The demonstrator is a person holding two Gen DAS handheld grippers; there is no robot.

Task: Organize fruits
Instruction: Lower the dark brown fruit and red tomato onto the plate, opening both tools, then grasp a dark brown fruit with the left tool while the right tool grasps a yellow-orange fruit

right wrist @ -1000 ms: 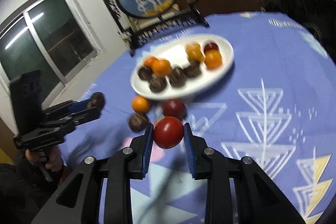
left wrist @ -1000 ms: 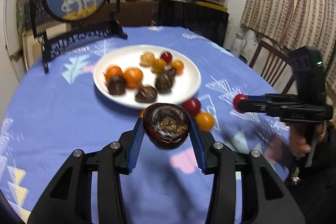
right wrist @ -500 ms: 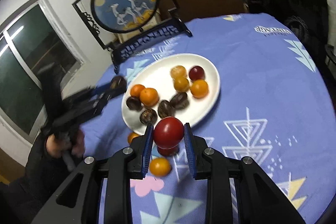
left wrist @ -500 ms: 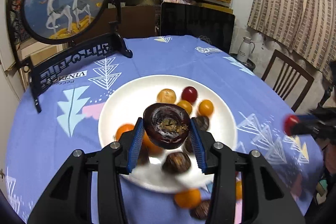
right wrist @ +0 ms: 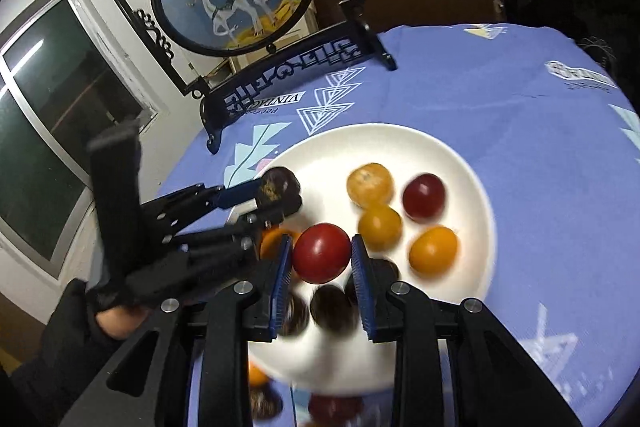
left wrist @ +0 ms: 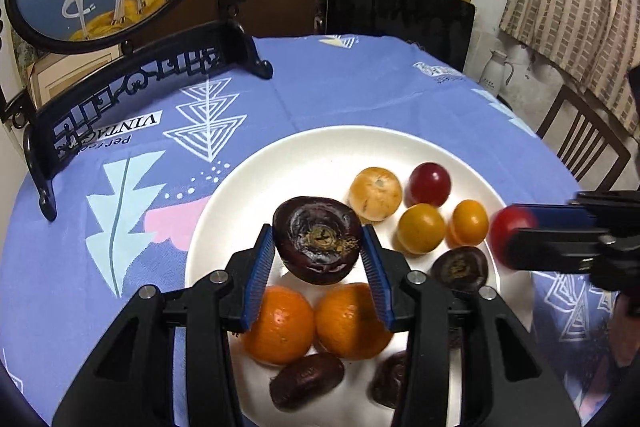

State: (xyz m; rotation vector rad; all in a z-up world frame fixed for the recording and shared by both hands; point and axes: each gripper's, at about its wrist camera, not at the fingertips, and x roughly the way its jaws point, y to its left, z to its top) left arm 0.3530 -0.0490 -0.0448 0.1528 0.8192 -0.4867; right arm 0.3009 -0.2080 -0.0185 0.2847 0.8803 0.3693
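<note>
My left gripper (left wrist: 318,255) is shut on a dark brown water chestnut (left wrist: 317,239) and holds it above the white plate (left wrist: 304,163). The plate carries two oranges (left wrist: 280,323), small yellow and red fruits (left wrist: 422,227) and several dark chestnuts (left wrist: 460,267). My right gripper (right wrist: 320,263) is shut on a red tomato (right wrist: 321,253) above the plate's near side (right wrist: 400,139). It shows at the right edge of the left wrist view (left wrist: 516,239). The left gripper (right wrist: 280,195) shows over the plate's left rim in the right wrist view.
A round painted screen on a black stand (left wrist: 132,95) stands behind the plate on the blue tablecloth (left wrist: 360,87). A wooden chair (left wrist: 580,139) is at the right. Loose fruits (right wrist: 260,375) lie on the cloth by the plate's near rim.
Both grippers have moved forward from over the cloth to above the plate, each still holding its fruit. The plate now fills more of both views.
</note>
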